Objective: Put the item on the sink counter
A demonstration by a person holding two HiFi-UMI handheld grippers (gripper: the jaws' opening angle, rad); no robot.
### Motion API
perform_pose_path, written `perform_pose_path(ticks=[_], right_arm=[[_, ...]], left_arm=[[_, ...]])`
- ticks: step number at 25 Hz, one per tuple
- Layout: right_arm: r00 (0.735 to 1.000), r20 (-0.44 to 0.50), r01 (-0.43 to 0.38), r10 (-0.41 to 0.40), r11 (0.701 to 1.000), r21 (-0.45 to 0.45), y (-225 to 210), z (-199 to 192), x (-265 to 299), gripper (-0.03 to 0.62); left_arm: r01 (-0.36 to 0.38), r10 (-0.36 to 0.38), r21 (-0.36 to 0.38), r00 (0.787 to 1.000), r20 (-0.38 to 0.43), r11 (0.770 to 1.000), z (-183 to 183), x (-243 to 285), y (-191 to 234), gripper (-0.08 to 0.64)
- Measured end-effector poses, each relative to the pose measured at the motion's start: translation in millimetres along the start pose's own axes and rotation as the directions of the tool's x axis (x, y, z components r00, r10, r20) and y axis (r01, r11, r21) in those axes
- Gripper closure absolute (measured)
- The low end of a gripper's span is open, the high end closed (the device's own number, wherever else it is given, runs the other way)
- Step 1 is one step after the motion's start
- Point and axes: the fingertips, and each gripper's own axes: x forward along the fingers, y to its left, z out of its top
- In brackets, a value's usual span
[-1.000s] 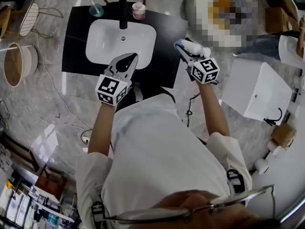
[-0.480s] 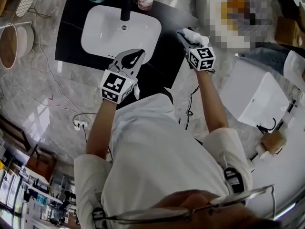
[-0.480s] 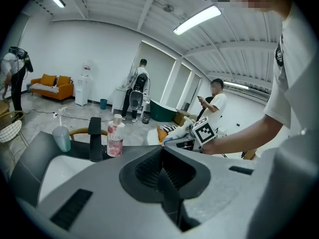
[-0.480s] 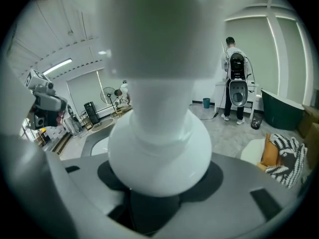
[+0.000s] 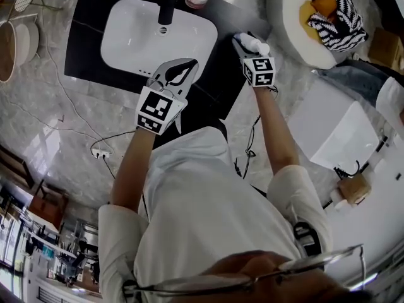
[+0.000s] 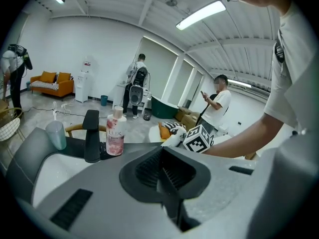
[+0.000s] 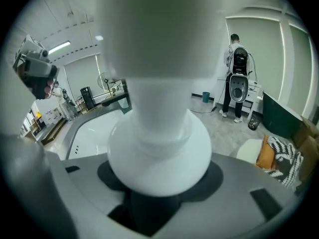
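Gripping a white bottle [image 7: 159,153], right tongs [image 5: 242,40] clamp its rigid, likely light, slippery body; left tongs [image 5: 188,65] together, empty.

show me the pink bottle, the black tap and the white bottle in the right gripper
pink bottle [image 6: 114,139], left gripper view, on its label
black tap [image 6: 91,142], left gripper view, on its upright body
white bottle [image 7: 158,156], right gripper view, on its rounded shoulder
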Motion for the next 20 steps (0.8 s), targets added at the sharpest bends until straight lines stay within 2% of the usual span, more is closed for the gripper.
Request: perform_pose_path(ticks=[9,12,20], right_arm=[[0.996,-0.078,0.033,-0.043,0.992,-0.124,2,-16,18,0.343],[0.994,-0.094,0.039,-0.052,0.99,-0.132,3,-23,21,0.342],[0.995,-0.062,0.07,-0.077,0.991,-0.116,2,-22,24,0.337]], left_arm=[[-0.004,0.004,-0.036,1.0,-0.009,0.999,-11,9,7,0.555],[-0.004,0.004,-0.04,1.0,-0.012,0.999,-13,10,9,0.555],[-0.007,0.006,-0.053,1.0,-0.018,0.999,-18,14,14,0.555]])
